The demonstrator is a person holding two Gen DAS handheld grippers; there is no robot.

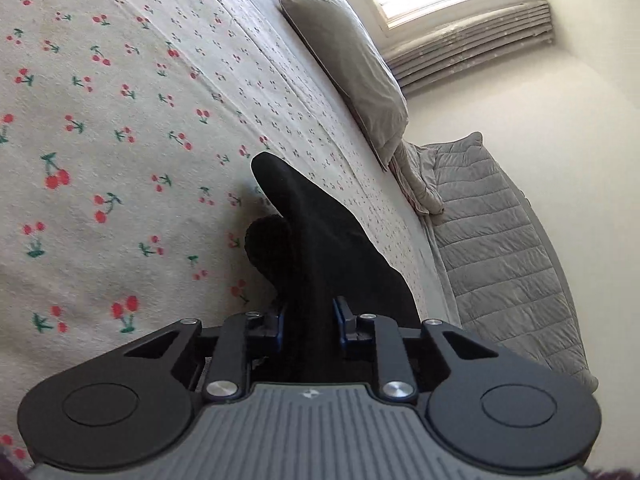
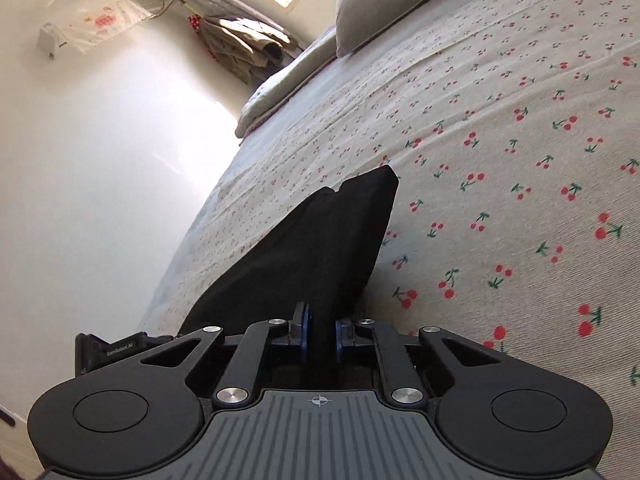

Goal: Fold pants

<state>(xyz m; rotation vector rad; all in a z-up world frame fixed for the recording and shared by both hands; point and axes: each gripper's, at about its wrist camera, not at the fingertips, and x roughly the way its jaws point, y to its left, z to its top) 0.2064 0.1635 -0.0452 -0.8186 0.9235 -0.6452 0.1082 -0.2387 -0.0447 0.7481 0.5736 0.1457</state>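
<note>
Pinching black pants (image 1: 320,240) between its pads, the left gripper (image 1: 308,320) holds cloth running toward upper centre over the cherry-print bed (image 1: 120,120); the right gripper (image 2: 320,332) clamps pants likewise, fabric stretching up-frame, neither hand nearer.

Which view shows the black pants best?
The right wrist view: the black pants spread widest there, running from the right gripper across the bedspread. The left wrist view shows a narrower bunched piece.
</note>
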